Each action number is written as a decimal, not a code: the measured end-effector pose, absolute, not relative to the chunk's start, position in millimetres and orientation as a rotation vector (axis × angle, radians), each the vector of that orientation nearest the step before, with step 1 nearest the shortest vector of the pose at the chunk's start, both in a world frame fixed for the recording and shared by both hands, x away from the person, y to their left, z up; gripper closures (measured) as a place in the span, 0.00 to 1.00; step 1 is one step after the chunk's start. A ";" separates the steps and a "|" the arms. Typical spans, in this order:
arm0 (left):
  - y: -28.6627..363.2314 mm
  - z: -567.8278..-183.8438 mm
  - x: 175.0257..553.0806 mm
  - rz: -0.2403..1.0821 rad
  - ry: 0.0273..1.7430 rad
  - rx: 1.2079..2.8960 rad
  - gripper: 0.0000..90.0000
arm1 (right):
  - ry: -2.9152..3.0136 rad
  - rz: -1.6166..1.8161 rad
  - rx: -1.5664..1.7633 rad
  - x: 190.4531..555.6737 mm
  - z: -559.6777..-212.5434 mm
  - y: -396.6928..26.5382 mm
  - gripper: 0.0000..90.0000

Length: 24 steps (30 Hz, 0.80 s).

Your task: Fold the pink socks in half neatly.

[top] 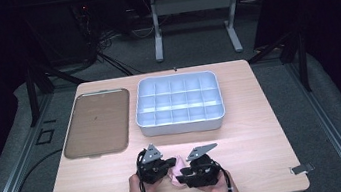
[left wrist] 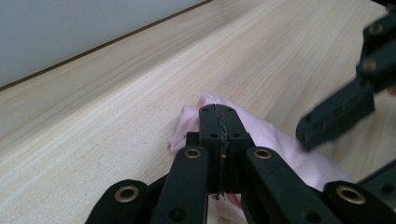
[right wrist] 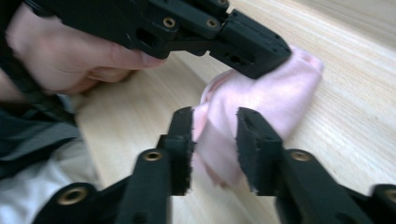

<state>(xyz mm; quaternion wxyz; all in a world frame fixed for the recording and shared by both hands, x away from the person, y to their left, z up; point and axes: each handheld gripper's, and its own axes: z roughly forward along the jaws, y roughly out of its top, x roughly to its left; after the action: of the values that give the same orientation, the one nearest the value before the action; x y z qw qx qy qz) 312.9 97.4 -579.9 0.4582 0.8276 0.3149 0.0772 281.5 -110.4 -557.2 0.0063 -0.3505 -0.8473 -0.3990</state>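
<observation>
From above, the pink cloth [top: 177, 168] is a scrap on the wooden table [top: 265, 138] between my grippers. Up close it's soft, creased: my left gripper [left wrist: 218, 122] pinches it shut, my right gripper [right wrist: 215, 140] straddles a fold (pads slack, narrow gap).

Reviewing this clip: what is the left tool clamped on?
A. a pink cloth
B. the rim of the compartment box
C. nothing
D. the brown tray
A: in the left gripper view the left tool has its jaws pressed together on a fold of the pink cloth, lying on the table.
</observation>
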 end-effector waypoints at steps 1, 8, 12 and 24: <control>98.0 -580.1 312.7 0.186 0.779 2.037 1.00 | -2.638 -1.259 -1.128 283.2 -555.3 -115.2 0.66; 100.3 -582.2 310.1 0.197 0.790 2.019 1.00 | -2.517 -1.203 -1.329 303.7 -563.0 -115.9 0.48; 103.2 -583.3 306.9 0.206 0.806 2.013 1.00 | -2.566 -1.121 -1.330 308.2 -571.1 -99.0 0.41; 108.2 -584.4 305.9 0.213 0.833 2.006 1.00 | -2.617 -1.047 -1.256 309.4 -568.7 -86.7 0.61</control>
<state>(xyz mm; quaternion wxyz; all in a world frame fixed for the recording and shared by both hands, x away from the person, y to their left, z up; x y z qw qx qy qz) 305.9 108.2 -584.4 0.4616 0.8154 0.3385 0.0866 309.4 -86.7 -568.7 0.0278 -0.4068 -0.8477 -0.3393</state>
